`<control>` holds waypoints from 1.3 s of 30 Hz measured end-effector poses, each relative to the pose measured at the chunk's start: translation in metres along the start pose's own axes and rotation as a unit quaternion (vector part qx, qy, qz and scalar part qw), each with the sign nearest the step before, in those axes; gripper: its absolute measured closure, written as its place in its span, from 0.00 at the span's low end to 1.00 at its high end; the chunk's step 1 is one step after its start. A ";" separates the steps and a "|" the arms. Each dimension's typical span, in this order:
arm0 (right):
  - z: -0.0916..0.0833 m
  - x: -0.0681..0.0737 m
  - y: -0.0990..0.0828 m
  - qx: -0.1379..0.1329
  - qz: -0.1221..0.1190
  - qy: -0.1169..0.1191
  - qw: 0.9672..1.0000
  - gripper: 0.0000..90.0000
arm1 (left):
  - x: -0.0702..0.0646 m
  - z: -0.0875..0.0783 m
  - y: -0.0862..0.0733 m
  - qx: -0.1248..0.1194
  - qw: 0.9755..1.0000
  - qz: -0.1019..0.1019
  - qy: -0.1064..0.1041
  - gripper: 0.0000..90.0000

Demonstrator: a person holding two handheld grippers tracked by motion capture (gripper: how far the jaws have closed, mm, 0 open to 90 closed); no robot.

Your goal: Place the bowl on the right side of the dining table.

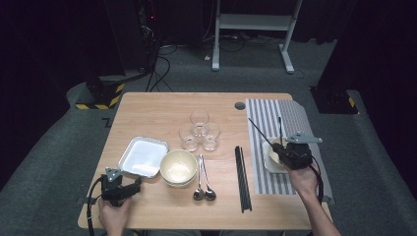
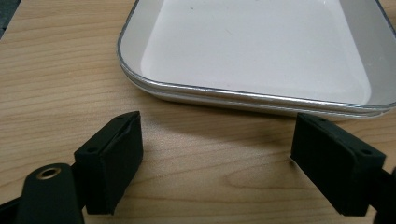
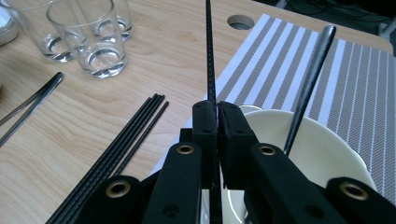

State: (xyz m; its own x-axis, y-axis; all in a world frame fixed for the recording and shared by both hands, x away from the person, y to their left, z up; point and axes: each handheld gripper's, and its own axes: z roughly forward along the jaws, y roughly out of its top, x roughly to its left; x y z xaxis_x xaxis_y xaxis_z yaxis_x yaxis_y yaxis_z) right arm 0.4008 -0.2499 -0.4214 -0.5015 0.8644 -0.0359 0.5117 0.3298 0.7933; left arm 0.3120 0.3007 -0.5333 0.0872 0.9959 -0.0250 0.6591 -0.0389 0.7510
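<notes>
Right gripper clamped on one black chopstick, tip angled up over the striped placemat, above a cream bowl holding a dark spoon. Left gripper wide, nothing in it, facing the white tray.

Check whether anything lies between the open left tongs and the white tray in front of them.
Nothing visible does. The left tongs are open over bare table, and the white tray lies just beyond the pads with only wood grain between. The stacked bowls sit off to the tray's side.
</notes>
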 end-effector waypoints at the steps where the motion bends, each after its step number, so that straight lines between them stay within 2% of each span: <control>1: 0.000 -0.001 0.000 0.000 0.003 -0.002 1.000 0.96 | 0.000 0.000 0.000 0.000 1.000 0.000 0.000 0.19; 14: 0.000 -0.018 0.005 -0.006 0.021 -0.016 1.000 0.96 | 0.000 0.000 0.000 0.000 1.000 0.001 0.002 0.19; 27: 0.001 -0.030 0.010 -0.008 0.024 -0.028 0.999 0.96 | -0.001 0.000 0.000 0.002 1.000 0.004 0.005 0.19; 34: 0.002 -0.039 0.010 -0.009 0.037 -0.032 0.999 0.96 | -0.001 0.001 0.000 0.002 1.000 0.004 0.006 0.19; 39: 0.003 -0.043 0.011 -0.007 0.037 -0.038 0.999 0.96 | -0.001 0.001 0.000 0.002 1.000 0.005 0.006 0.19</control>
State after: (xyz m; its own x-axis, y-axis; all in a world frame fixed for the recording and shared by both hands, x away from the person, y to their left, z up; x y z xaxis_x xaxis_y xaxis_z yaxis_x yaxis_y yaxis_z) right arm 0.4300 -0.2825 -0.4126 -0.4079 0.9127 -0.0234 0.5349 0.2597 0.8040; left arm 0.3125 0.2996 -0.5334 0.0838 0.9964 -0.0099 0.6614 -0.0482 0.7485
